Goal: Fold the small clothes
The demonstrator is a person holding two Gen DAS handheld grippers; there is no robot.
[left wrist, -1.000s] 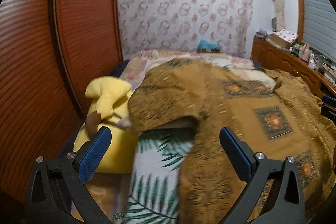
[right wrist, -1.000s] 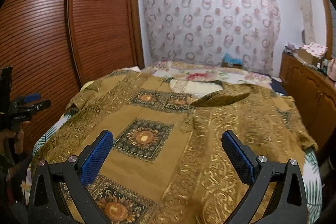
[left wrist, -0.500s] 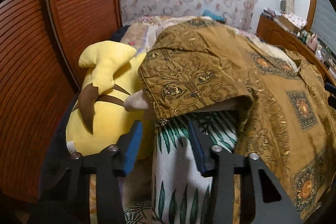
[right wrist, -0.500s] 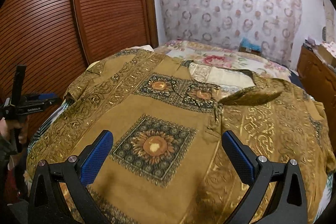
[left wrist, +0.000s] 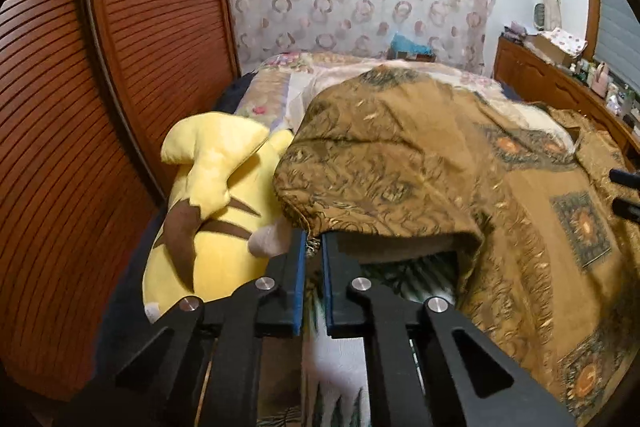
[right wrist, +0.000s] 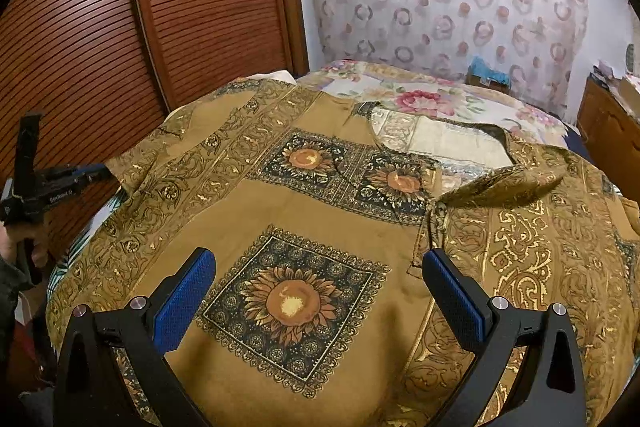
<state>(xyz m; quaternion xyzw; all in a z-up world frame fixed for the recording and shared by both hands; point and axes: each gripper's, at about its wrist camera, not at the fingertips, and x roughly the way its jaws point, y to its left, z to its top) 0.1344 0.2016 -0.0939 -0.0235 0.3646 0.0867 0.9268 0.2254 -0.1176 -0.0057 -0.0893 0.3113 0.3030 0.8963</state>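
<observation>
1. left wrist view: the left gripper [left wrist: 313, 255] had just been closing, and its blue pads now pinched the sleeve hem [left wrist: 308, 227] of the brown patterned shirt [left wrist: 400, 167]; a second before, the jaws stood wide with the sleeve ahead of them. i judged this the first grasp for folding the sleeve in. the sleeve rose toward 12 o'clock from the pads, tented over the leaf-print sheet [left wrist: 412, 279].
2. same view, surroundings: a yellow plush toy [left wrist: 208, 211] lay at 9 o'clock, touching the sleeve edge, with the slatted wooden doors [left wrist: 120, 87] beyond it. the plush crowded that side and could be dragged along.
3. right wrist view: the right gripper [right wrist: 318, 291] hovered with jaws spread wide and empty over the shirt's sunflower panel [right wrist: 292, 303]. the shirt lay spread across the bed, collar [right wrist: 440, 143] at 1 o'clock. the left gripper showed at 9 o'clock, at the sleeve end. a wooden dresser [right wrist: 608, 131] stood at 3 o'clock, well apart.
</observation>
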